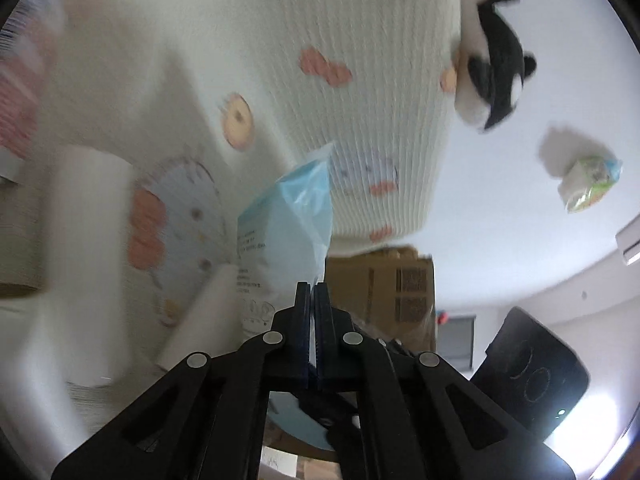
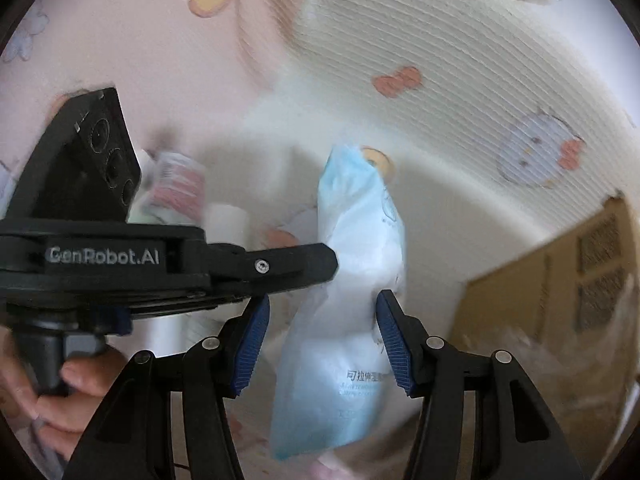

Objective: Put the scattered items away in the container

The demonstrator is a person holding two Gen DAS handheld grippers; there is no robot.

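While the left gripper [image 1: 311, 292] has its jaws pressed together on the edge of a light blue and white plastic packet [image 1: 286, 220], the right gripper [image 2: 320, 340] stands partly open with the same packet hanging between its blue pads [image 2: 250, 344], neither pad clearly pressing on it. In the right wrist view the packet runs from the far middle down to the near edge, the left gripper reaching in from the left to pinch its side. Behind it rises the ribbed white fabric container [image 1: 360, 92], printed with pink bows and small cartoon figures. A brown cardboard box [image 1: 384, 288] sits just right of the packet.

A black and white plush toy [image 1: 492, 68] lies at the container's far right rim, and a small green-printed pack [image 1: 588, 184] lies well apart, further right. Both views are blurred; the packet's print is unreadable. A hand [image 2: 60, 396] at the near left is cut off by the frame, as is the packet's lower end behind the left gripper.
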